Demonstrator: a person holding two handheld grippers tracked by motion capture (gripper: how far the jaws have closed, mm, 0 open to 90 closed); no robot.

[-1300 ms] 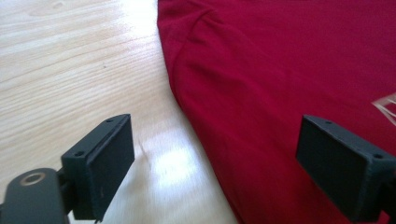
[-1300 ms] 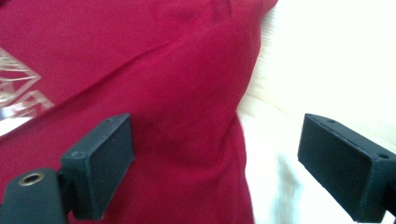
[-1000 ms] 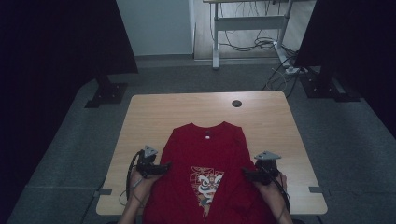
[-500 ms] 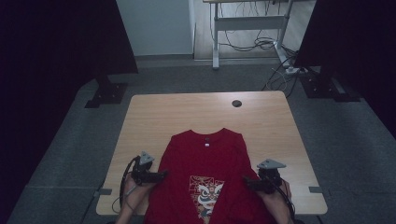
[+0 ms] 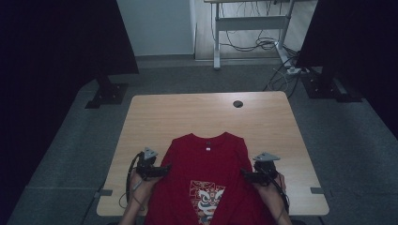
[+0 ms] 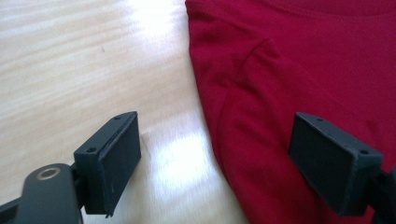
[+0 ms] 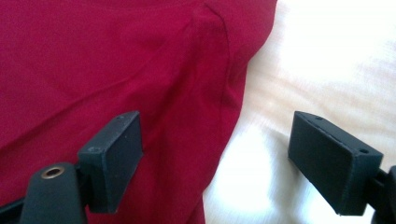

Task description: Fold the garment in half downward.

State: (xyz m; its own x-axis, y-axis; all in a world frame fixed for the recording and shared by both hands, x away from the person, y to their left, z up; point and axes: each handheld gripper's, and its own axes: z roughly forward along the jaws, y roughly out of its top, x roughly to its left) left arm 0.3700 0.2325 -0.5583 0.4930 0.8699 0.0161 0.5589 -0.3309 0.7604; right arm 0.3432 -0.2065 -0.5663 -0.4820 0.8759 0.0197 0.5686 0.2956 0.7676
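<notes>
- No word, number or brand name can be read anywhere in the three views.
- The red T-shirt [image 5: 206, 168] carries a printed picture [image 5: 207, 200] on its chest in white and dark tones, resembling a lion-dance face; it holds no lettering that can be made out from the high view.
- A small pale neck label [image 5: 208, 149] sits just inside the collar of that shirt; it is too small to tell whether anything is written on it.
- In the two gripper views the shirt fabric is plain red and the wooden table [image 5: 187, 117] is bare of marks.
</notes>
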